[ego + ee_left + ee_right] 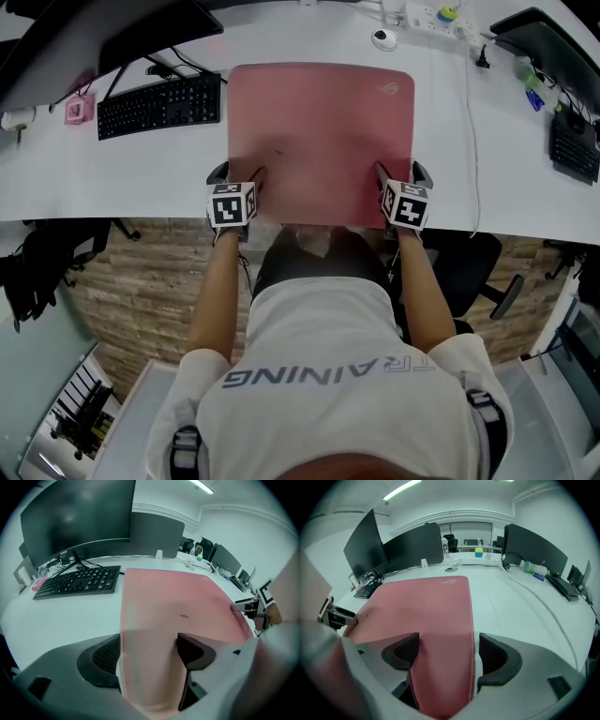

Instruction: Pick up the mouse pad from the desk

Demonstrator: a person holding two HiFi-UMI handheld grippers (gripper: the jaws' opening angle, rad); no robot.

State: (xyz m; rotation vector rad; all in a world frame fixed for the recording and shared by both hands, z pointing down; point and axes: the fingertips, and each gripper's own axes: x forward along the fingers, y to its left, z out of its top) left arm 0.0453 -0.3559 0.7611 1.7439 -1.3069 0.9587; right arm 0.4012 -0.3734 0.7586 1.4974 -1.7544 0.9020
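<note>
Shirt (323, 328) back: grey print "TRAINING", upside down in head view. Mouse pad (319, 131) corner emblem (389, 88): unreadable.

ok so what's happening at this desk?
A person holds a gripper in each hand at the near edge of the pink mouse pad, which lies on the white desk. The left gripper and right gripper each straddle a near corner, jaws open, not clamped. The pad isn't lifted yet.
</note>
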